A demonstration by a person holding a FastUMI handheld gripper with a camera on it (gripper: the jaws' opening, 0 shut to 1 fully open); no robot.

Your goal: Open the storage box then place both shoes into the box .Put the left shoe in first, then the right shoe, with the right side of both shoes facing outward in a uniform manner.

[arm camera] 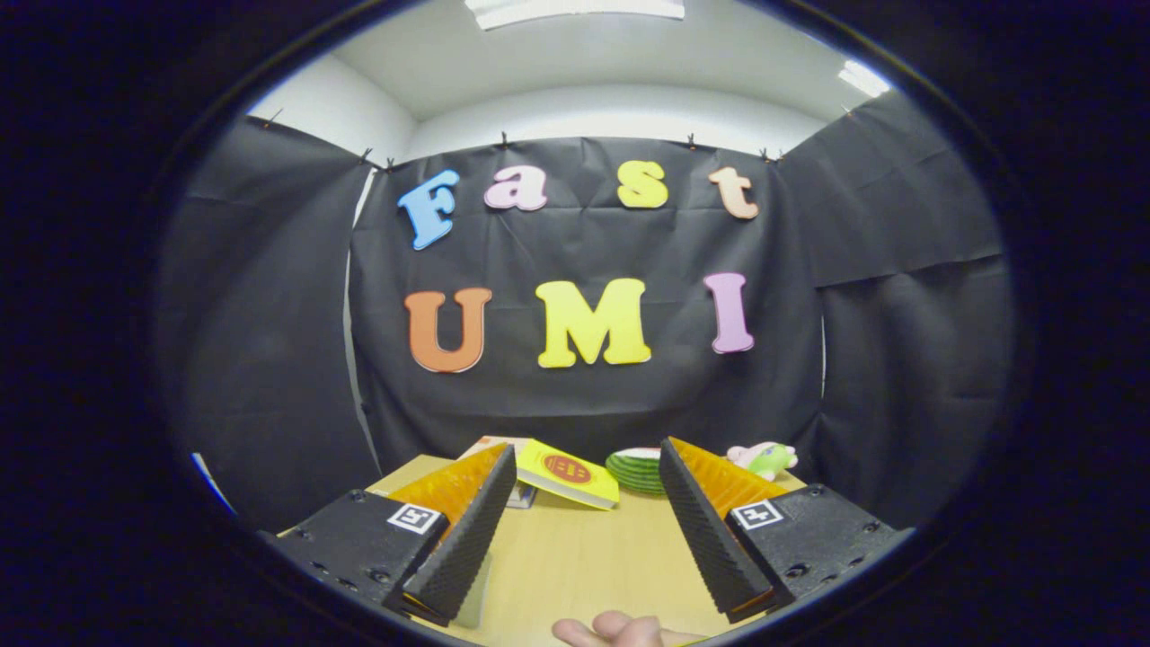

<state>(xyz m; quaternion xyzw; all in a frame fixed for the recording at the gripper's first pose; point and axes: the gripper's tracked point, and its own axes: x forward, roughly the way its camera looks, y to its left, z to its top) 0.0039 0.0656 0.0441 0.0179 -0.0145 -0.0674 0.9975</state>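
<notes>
Gripper point(588, 530) fingers apart, nothing between; yellow book point(568, 473), green plate point(634, 470), plush toy point(764, 458) beyond on table point(575, 566). Box, shoes unlocated: tilt down to find them.

The gripper point(588, 530) is held above the table point(575, 557), fingers spread apart with bare tabletop between them. Beyond the fingertips a booklet point(568, 473) lies on the table. To its right, a stack of plates point(636, 470) sits at the far edge. Further right is a plush toy point(764, 459). A hand point(620, 629) is at the near edge, between the fingers.
</notes>
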